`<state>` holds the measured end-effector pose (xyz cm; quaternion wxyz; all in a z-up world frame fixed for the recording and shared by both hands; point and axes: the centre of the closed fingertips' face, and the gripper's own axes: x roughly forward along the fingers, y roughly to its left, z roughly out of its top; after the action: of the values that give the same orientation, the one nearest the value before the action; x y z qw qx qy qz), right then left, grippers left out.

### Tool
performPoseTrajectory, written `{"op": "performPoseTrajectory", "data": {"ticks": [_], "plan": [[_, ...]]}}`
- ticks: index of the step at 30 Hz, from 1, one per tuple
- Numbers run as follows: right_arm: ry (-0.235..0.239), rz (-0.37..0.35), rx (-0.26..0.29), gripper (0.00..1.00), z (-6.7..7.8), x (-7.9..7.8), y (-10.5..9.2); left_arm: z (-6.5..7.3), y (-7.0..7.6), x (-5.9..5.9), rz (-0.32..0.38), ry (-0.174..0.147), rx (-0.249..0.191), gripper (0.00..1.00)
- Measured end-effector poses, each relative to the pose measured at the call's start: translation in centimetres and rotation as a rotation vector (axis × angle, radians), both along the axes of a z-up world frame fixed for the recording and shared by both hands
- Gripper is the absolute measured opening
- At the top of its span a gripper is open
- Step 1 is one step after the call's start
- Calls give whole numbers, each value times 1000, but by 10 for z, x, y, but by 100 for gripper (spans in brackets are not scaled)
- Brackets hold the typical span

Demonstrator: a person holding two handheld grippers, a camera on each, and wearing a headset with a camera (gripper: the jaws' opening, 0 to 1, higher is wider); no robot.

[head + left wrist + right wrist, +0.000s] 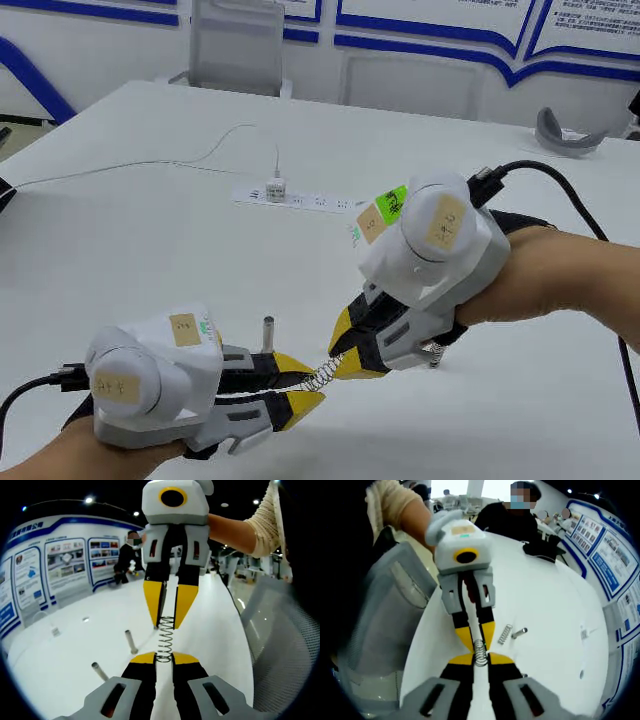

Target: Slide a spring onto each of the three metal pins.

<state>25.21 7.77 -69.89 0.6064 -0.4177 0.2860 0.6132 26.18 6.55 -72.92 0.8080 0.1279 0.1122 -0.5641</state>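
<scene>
Spring [320, 375] is hanging low at frame centre, left tongs [314, 386] and right tongs [337, 361] each clamping one end. Metal pin [268, 334] is standing upright on the table [150, 230], just upper left of it.

A spring [320, 376] is spanning between left gripper [312, 389] and right gripper [339, 357] above the table [150, 230]; a pin [268, 334] is standing just beyond the left one.
</scene>
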Motion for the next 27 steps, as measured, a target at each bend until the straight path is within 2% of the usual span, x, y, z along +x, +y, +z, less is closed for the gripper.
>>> {"op": "performPoseTrajectory", "data": {"ticks": [7, 21, 27], "plan": [[11, 8, 37, 11, 7, -3, 13, 2, -1, -2, -4, -1, -4, 11], [9, 10, 42, 11, 10, -3, 16, 4, -3, -1, 4, 4, -22, 11], [23, -2, 31, 14, 8, -2, 16, 4, -3, 0, 9, 6, -32, 11]]}}
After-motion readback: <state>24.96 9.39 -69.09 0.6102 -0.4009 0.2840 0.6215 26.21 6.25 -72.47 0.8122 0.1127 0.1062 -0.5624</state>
